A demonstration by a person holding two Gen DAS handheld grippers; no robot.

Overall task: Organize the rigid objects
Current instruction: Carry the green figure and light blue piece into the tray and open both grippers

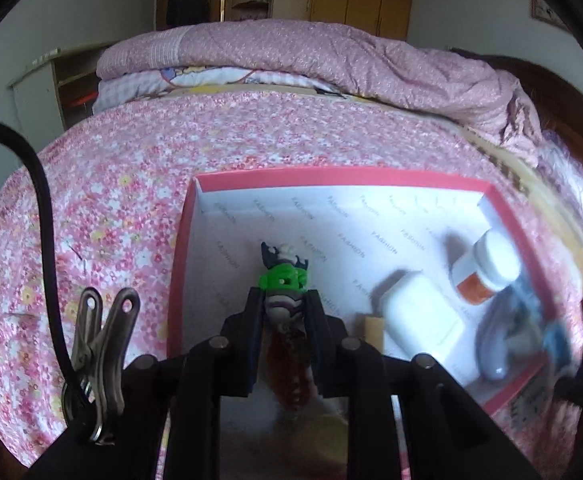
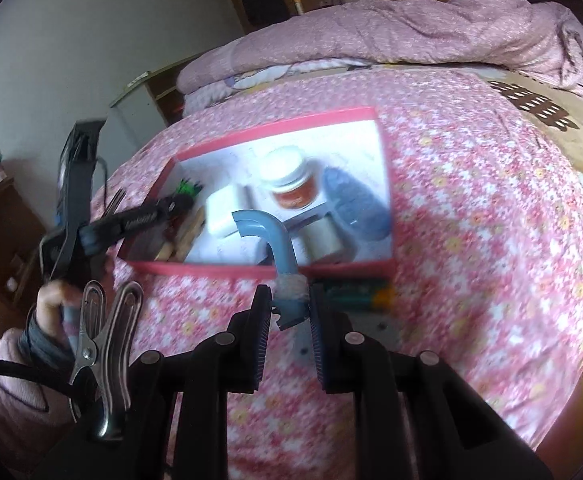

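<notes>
Two grippers are working over a red-rimmed box (image 1: pixel 333 178) that is lying on the flowered bedspread (image 1: pixel 111 208) of a bed. In the left wrist view the left gripper (image 1: pixel 284 304) is reaching in over the box's near edge, its jaws clenched on a small toy figure (image 1: pixel 284 278) — green in the middle, dark and white at the top — which is sticking out beyond the fingertips above the box's white floor, toward the near left part of the box. Toward the right side of the box, a white-capped jar with orange contents (image 1: pixel 485 266) is lying near the right wall, a white bottle (image 1: pixel 419 312) is lying just beside it toward the near edge, and a blurred grey-blue object (image 1: pixel 503 340) is sitting in the near right corner.

In the right wrist view the right gripper (image 2: pixel 289 306) is hovering over the bedspread just short of the box's near edge, its jaws closed on the lower end of a blue curved pipe piece (image 2: pixel 269 236); the piece's bent top is reaching over the near rim of the box. At the left edge of this view a person's hand (image 2: pixel 53 306) in a pink sleeve is gripping the left tool's handle. A folded pink quilt (image 2: pixel 411 28) is lying along the far edge of the bed.
</notes>
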